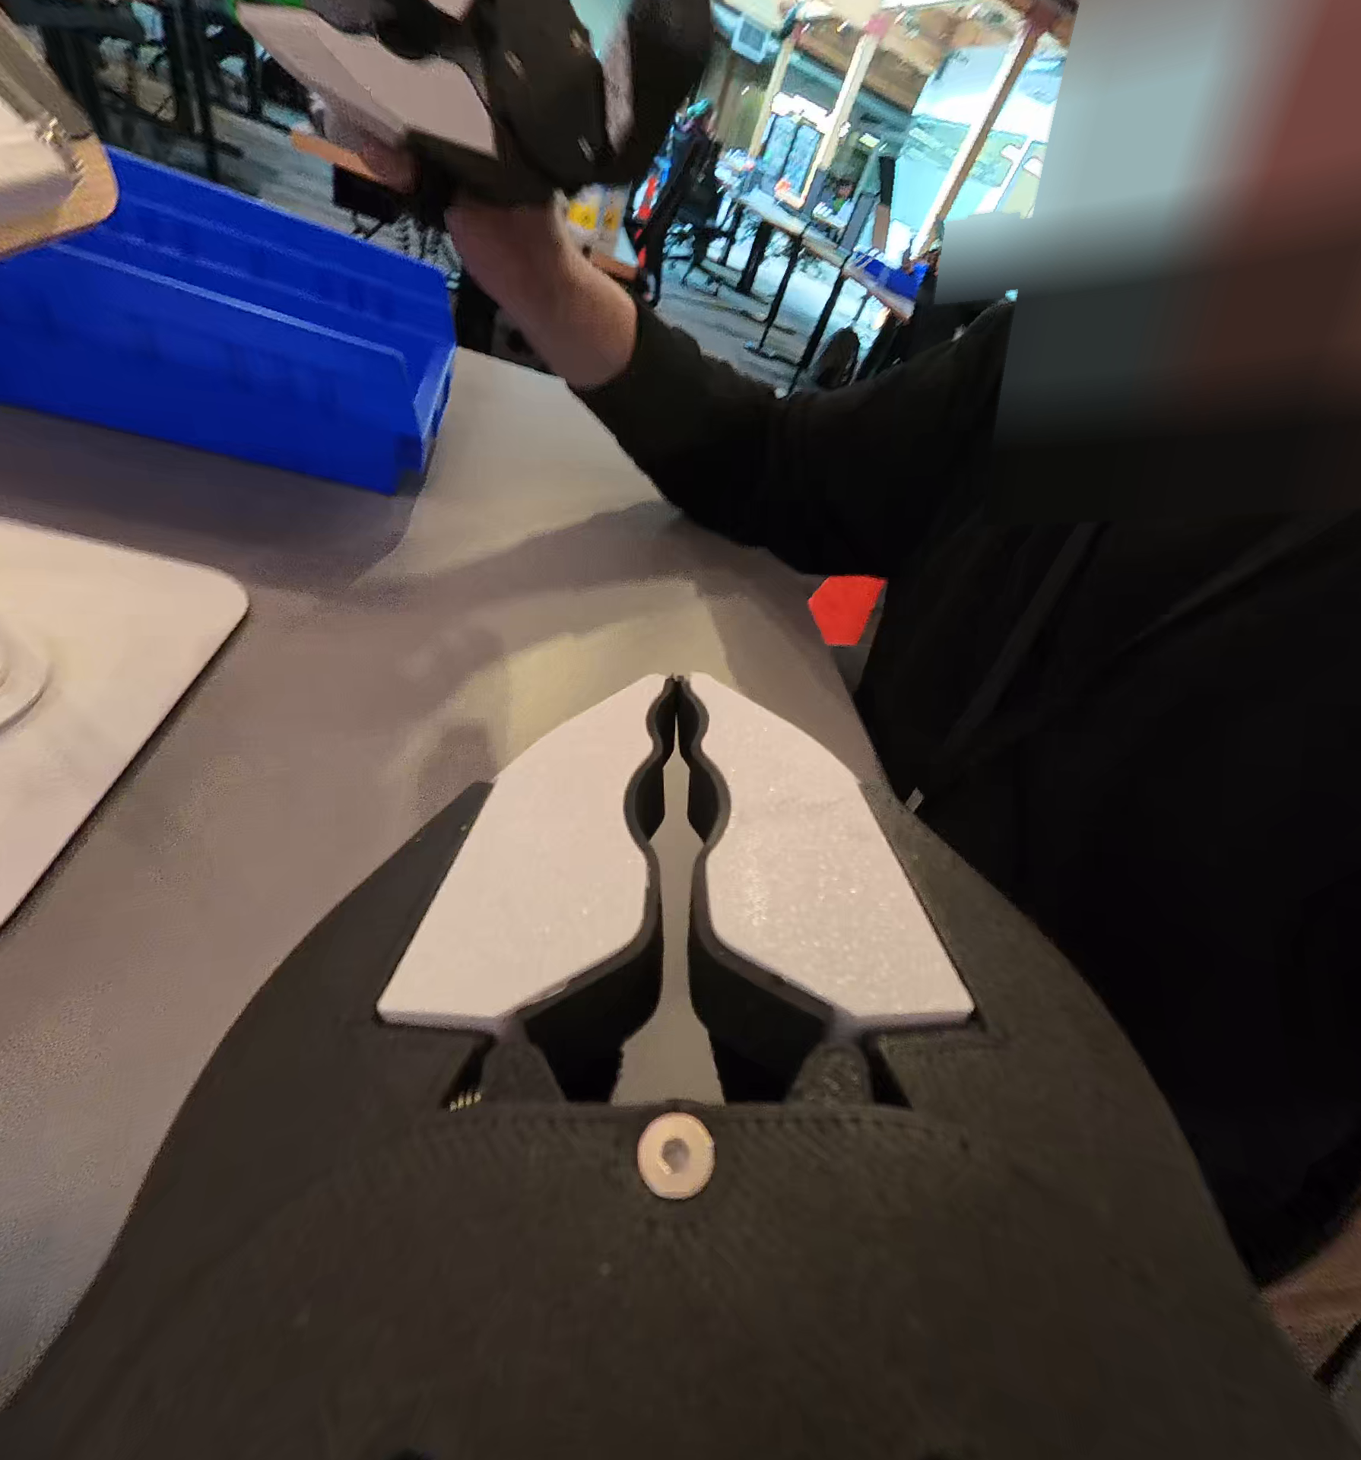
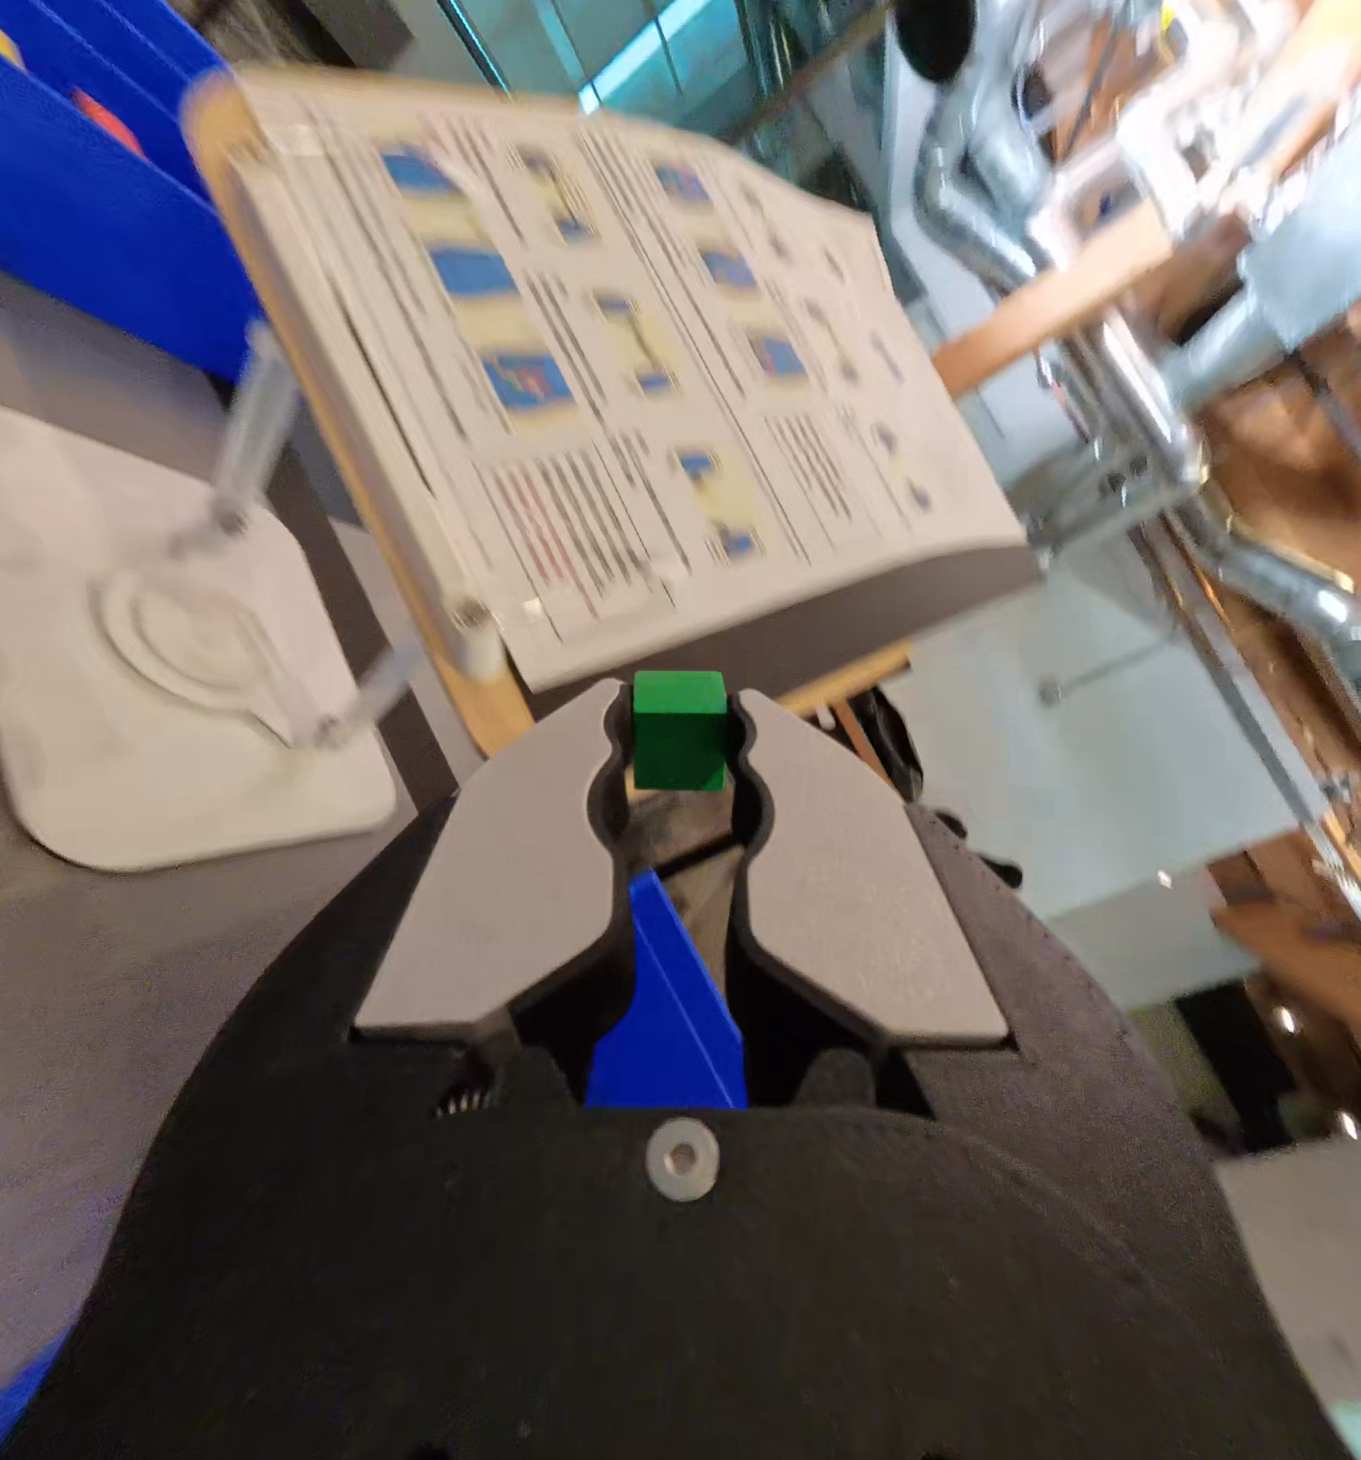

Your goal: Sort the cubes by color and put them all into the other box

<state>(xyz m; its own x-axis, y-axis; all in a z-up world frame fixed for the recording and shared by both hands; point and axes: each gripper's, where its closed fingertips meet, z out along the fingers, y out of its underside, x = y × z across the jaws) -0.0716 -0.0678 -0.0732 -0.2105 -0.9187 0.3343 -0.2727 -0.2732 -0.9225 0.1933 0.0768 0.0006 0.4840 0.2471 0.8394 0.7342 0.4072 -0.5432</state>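
One green cube [image 2: 677, 731] sits pinched between your right gripper's [image 2: 679, 711] fingertips, lifted off the table [image 2: 69, 987], with a blue box [image 2: 53, 205] at 10 o'clock and a tilted instruction board [image 2: 622, 379] at 12. Your left gripper [image 1: 674, 695] is closed on nothing, tips touching, above the table's edge; another blue box [image 1: 211, 348] lies at 10 o'clock.
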